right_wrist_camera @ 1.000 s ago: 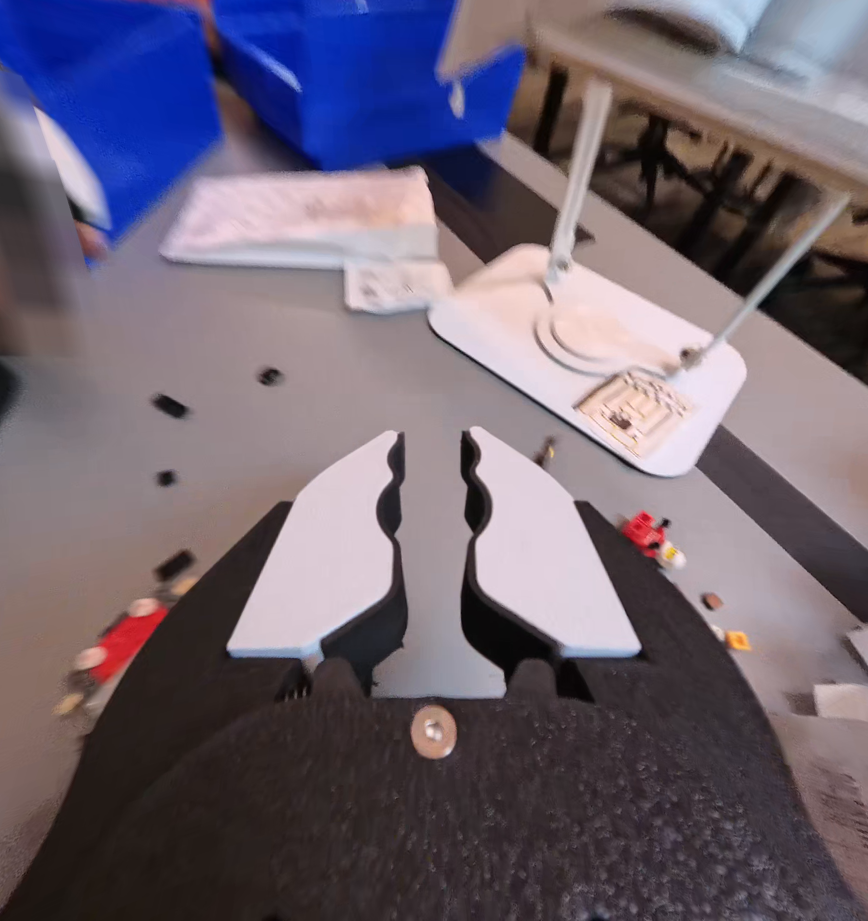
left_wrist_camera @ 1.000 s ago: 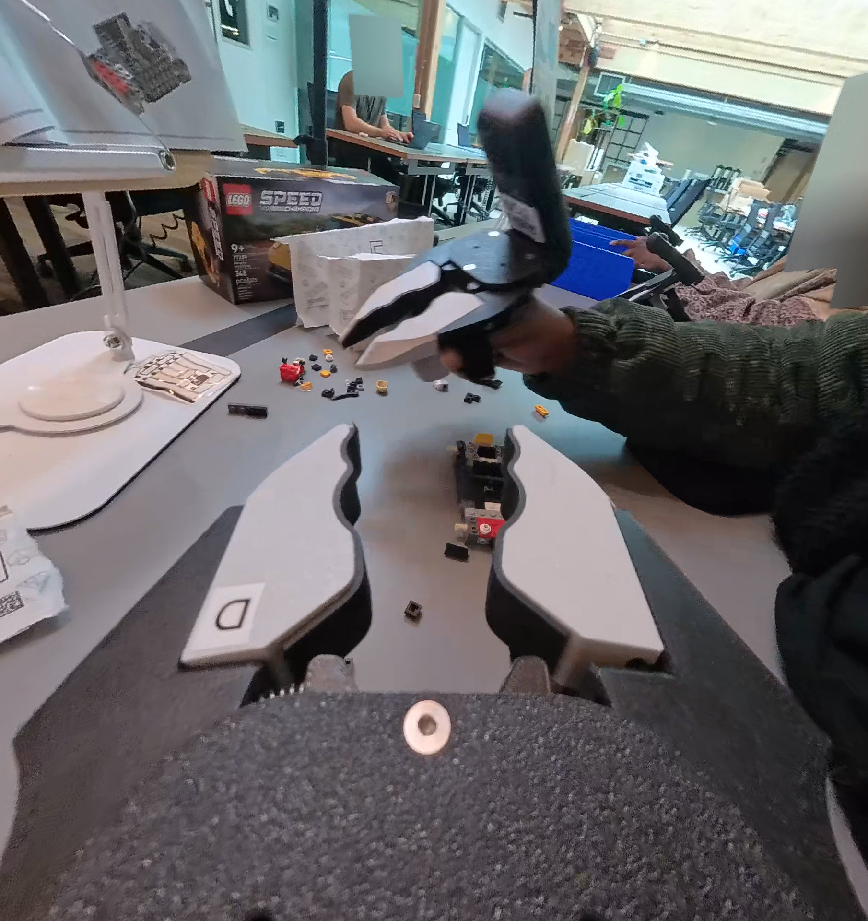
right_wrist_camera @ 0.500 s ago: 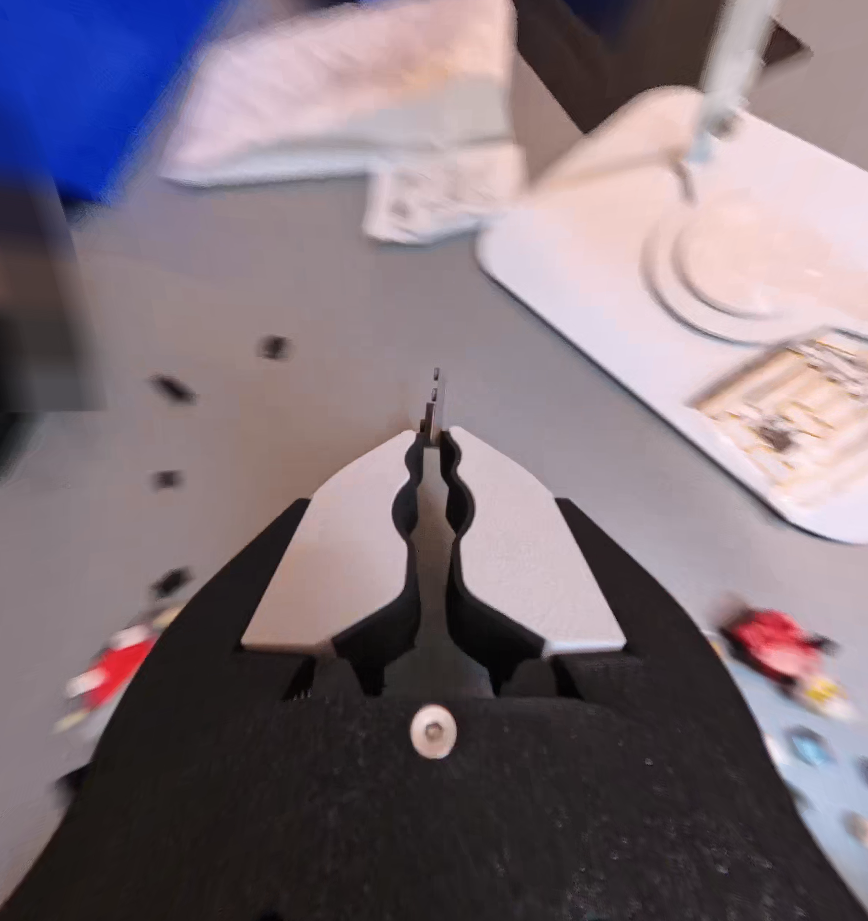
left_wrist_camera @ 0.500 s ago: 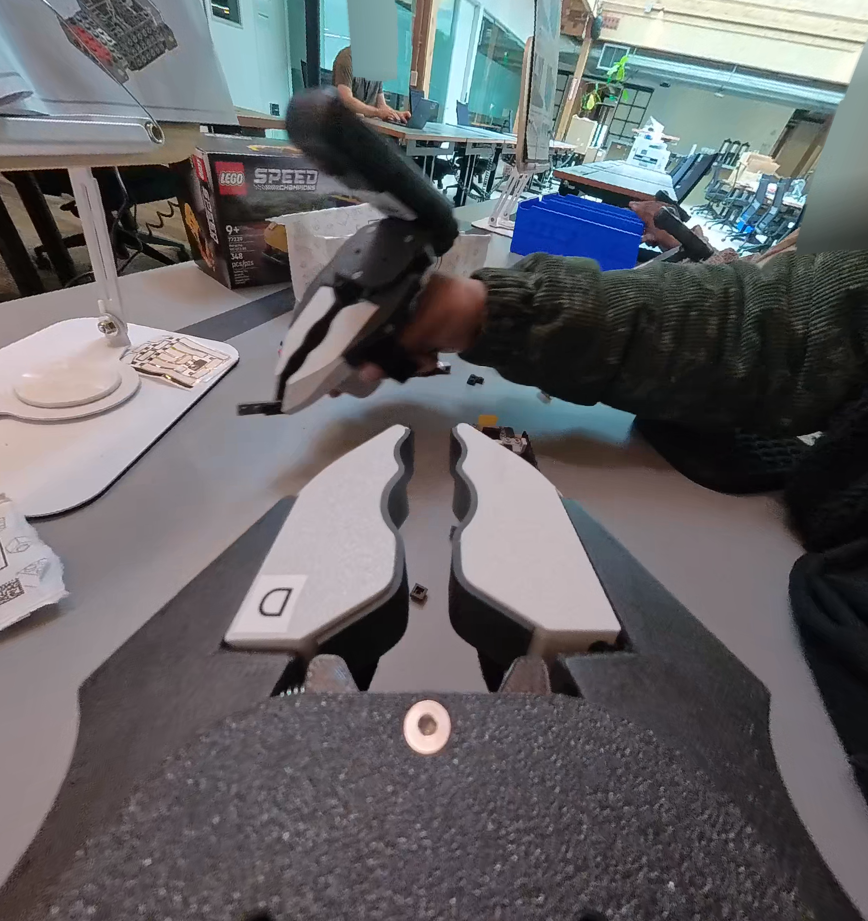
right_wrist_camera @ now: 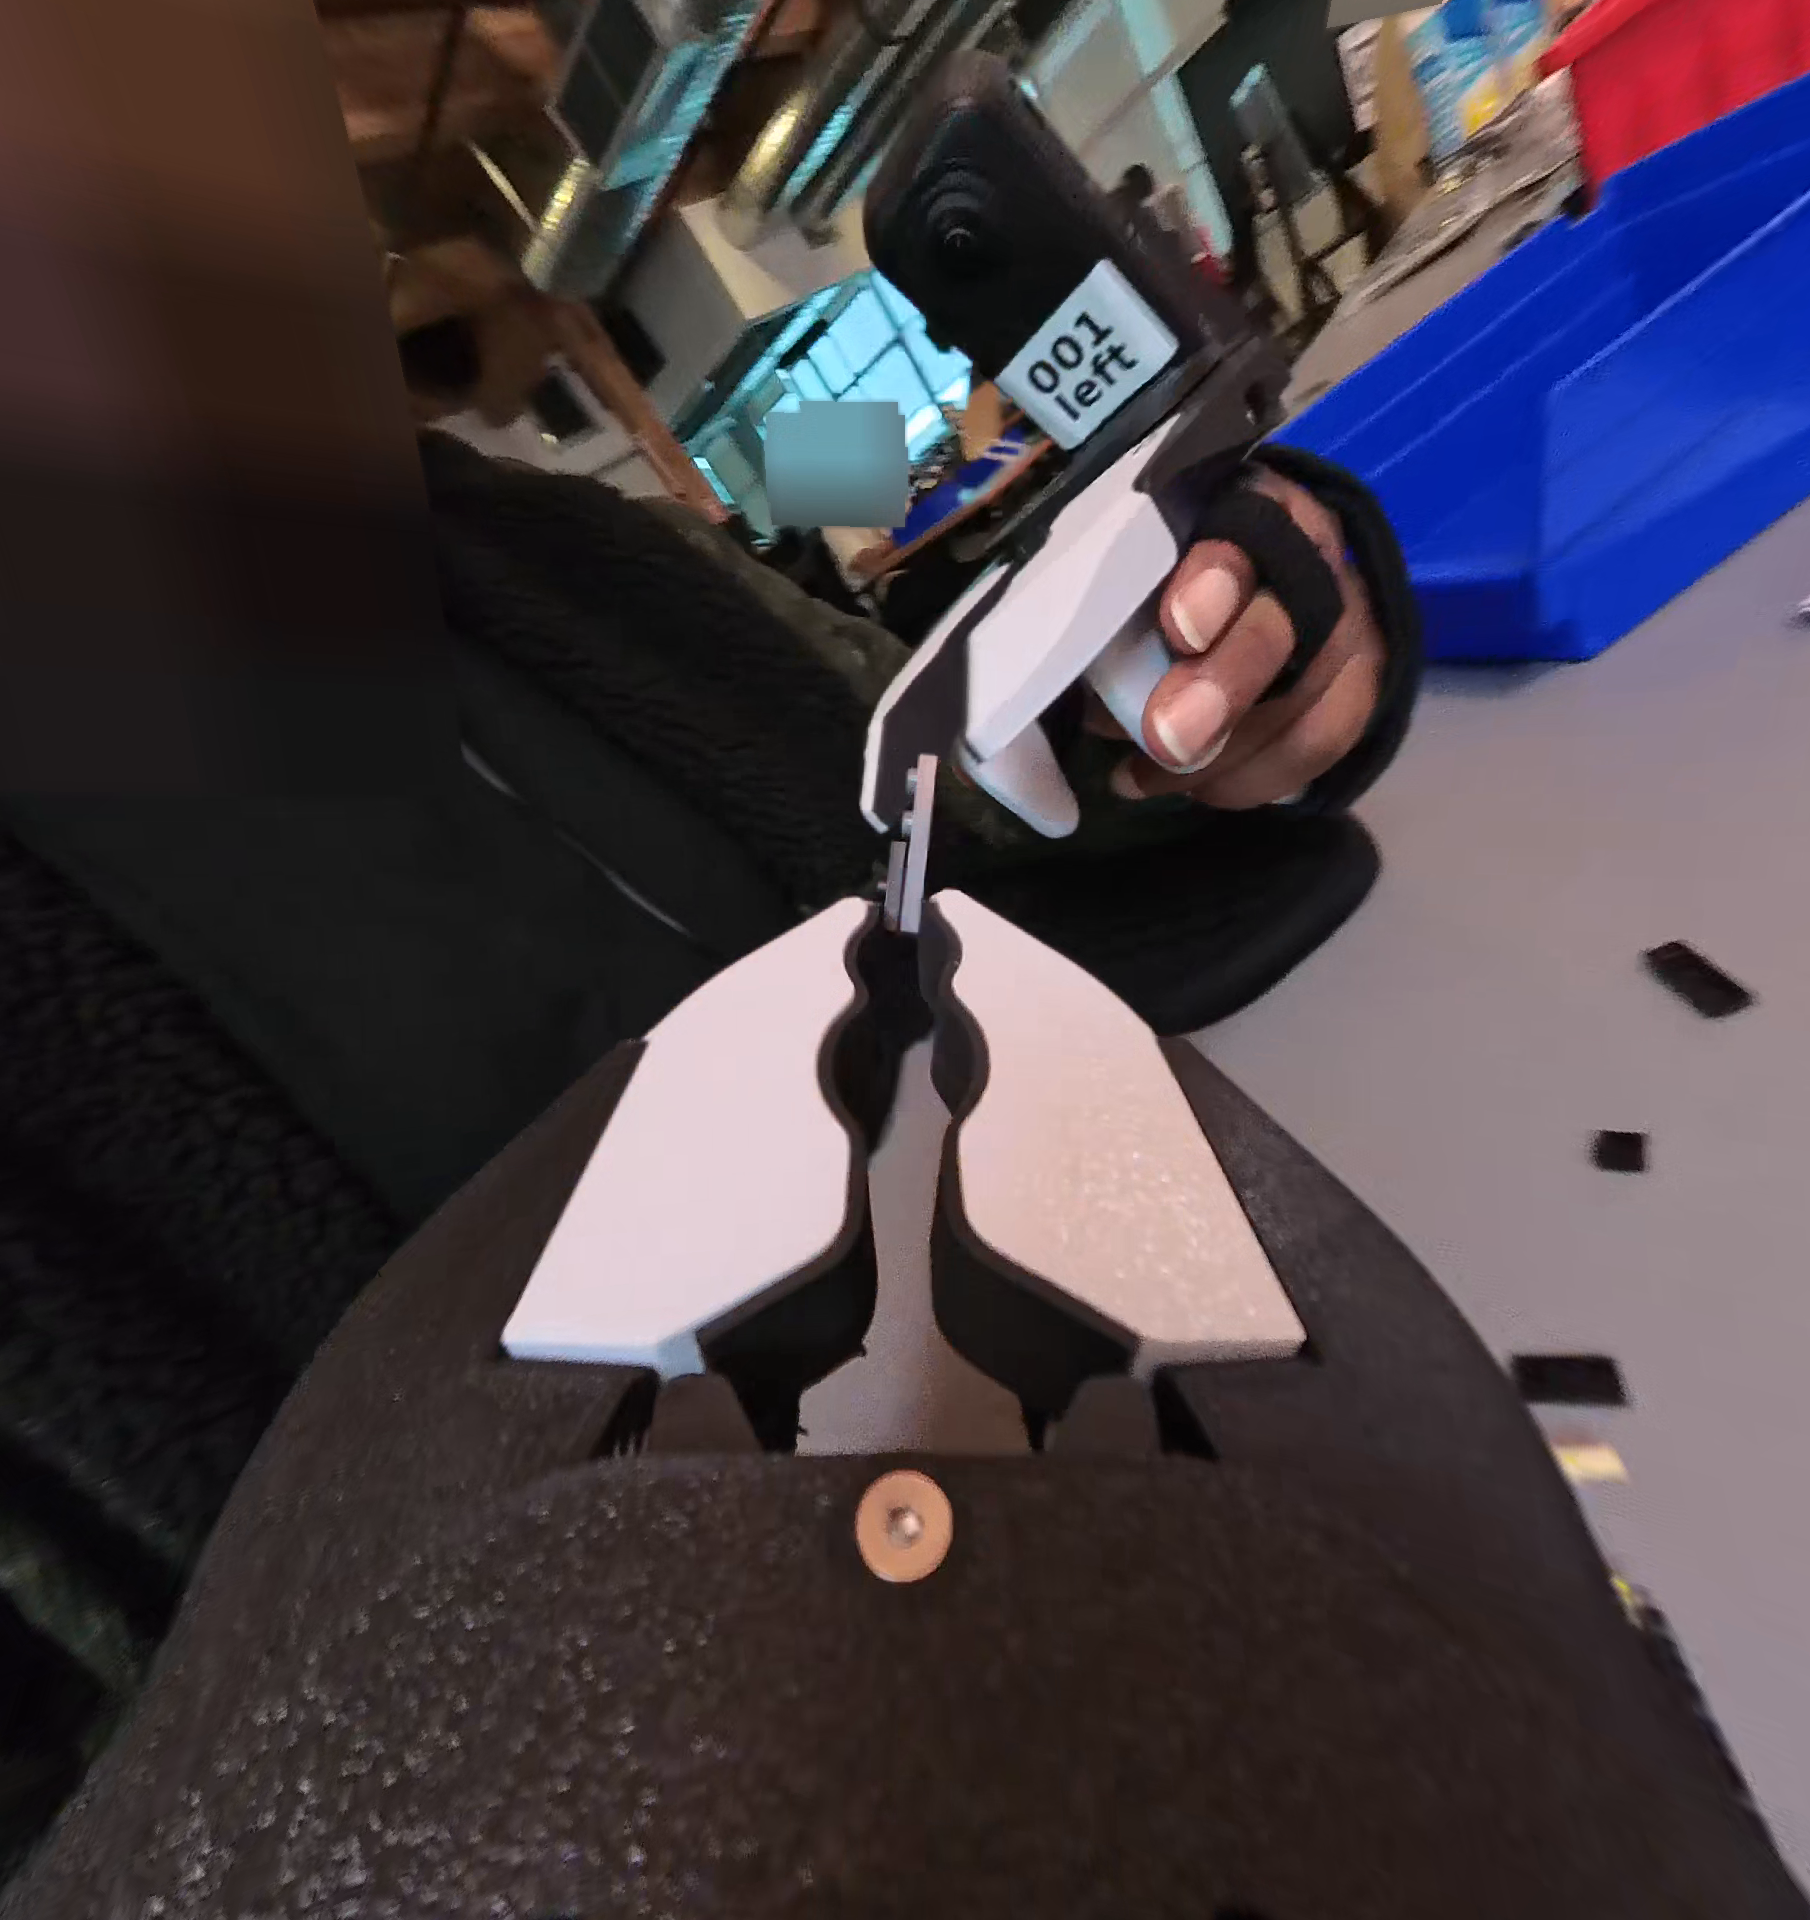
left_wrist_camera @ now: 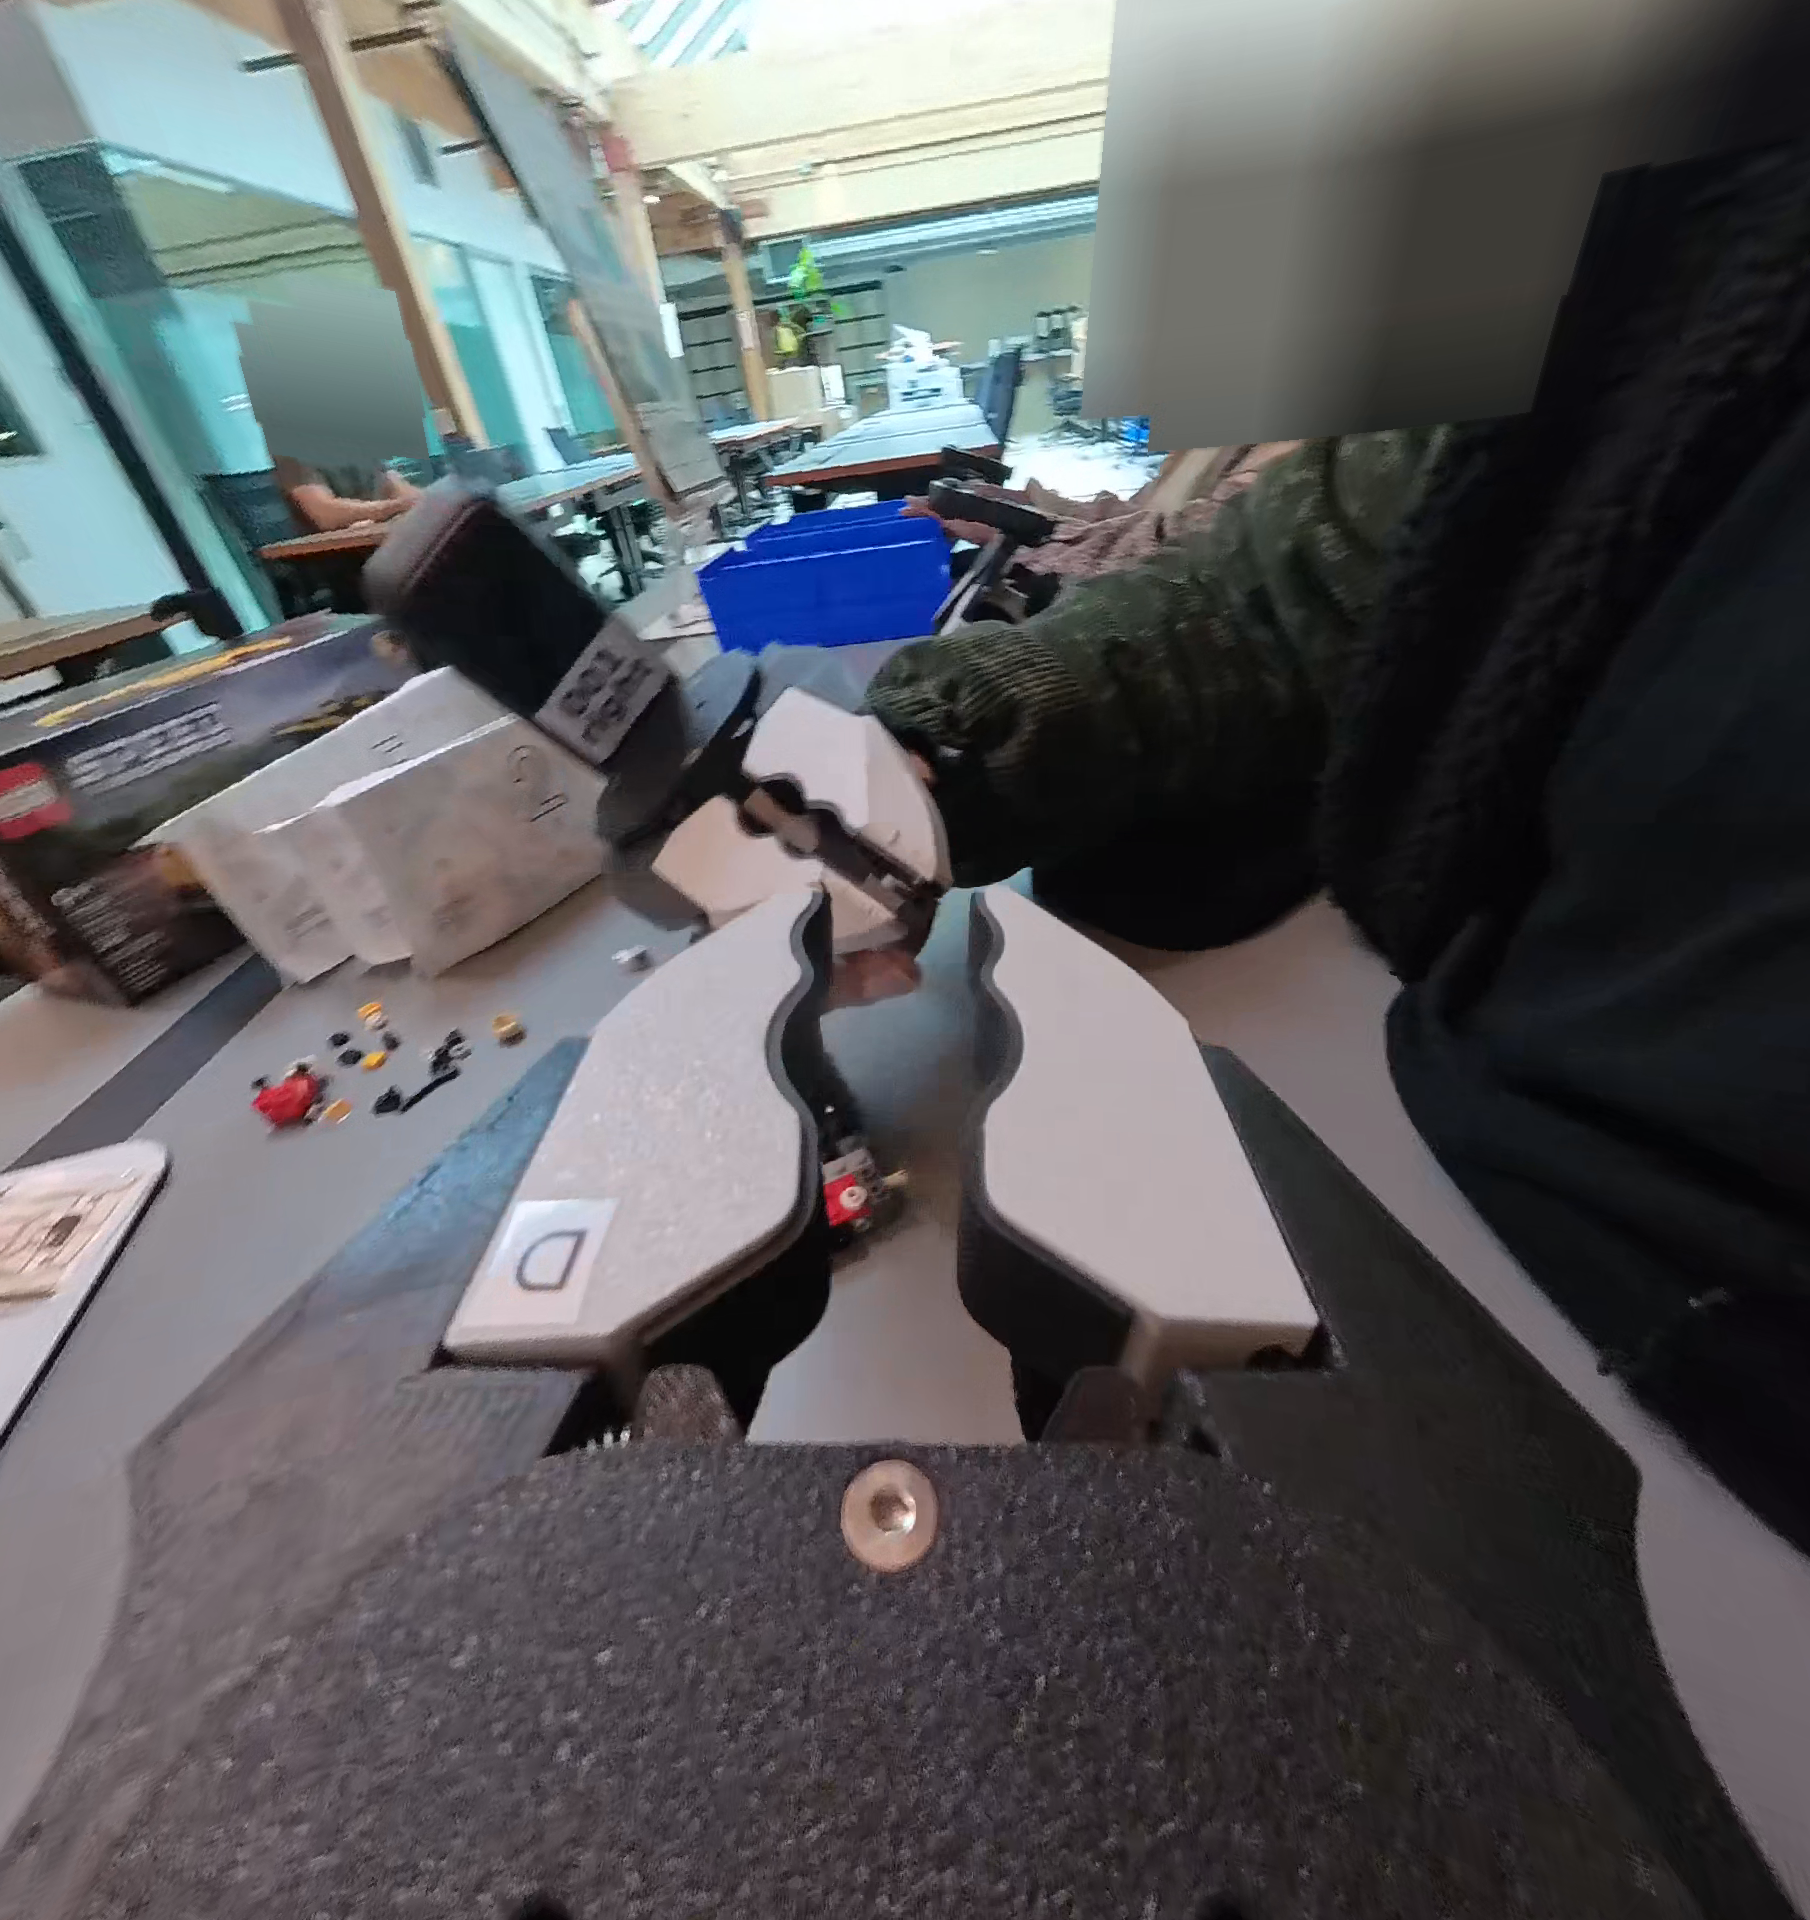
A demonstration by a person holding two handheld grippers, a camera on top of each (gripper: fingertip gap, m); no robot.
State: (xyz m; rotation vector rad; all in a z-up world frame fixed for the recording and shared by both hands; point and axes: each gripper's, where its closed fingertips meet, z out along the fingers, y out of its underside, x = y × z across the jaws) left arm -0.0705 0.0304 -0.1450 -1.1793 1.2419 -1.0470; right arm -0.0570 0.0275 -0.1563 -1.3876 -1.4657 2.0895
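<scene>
A thin grey plate piece (right_wrist_camera: 911, 862) stands on edge, pinched at its near end between the tips of the right gripper (right_wrist_camera: 903, 914). Its far end reaches the left gripper (left_wrist_camera: 896, 914), whose jaws stand spread around it without pressing. Below lie a small red-and-black brick assembly (left_wrist_camera: 851, 1184) and, further left, scattered loose bricks (left_wrist_camera: 381, 1070) on the grey table (left_wrist_camera: 257, 1195).

Brick model (left_wrist_camera: 851, 1174) half-hidden behind finger

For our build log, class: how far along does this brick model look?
Built: a small red-and-black assembly stands on the table. In hand: the right gripper pinches a thin grey plate beside the open left gripper. Left: loose pieces lie scattered.
</scene>
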